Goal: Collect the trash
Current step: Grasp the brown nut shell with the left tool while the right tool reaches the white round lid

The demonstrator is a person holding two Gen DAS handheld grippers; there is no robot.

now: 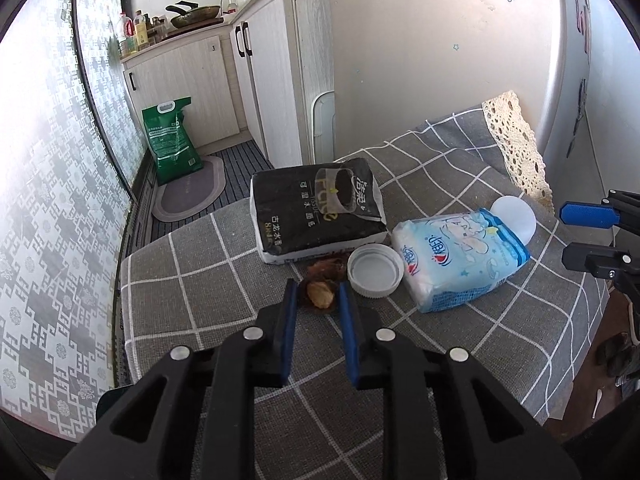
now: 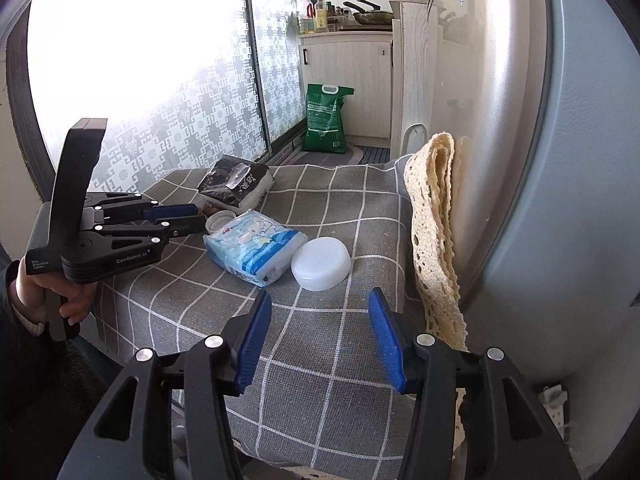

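Note:
Brown food scraps [image 1: 321,295] lie on the grey checked tablecloth [image 1: 208,280], between a black tissue pack [image 1: 316,212] and a white lid [image 1: 375,272]. My left gripper [image 1: 318,294] is partly open with its blue pads on either side of the nearest scrap, not clamped on it. In the right wrist view the left gripper [image 2: 198,218] reaches in from the left towards the scraps [image 2: 207,210]. My right gripper [image 2: 320,300] is open and empty above the cloth, just short of a white plastic tub [image 2: 321,263].
A blue tissue pack [image 1: 456,260] lies right of the lid, with the white tub [image 1: 516,216] behind it. A fridge [image 2: 520,120] with a lace cloth [image 2: 436,232] stands at the table's right. A green bag [image 1: 172,140] and cabinets [image 1: 272,80] stand beyond.

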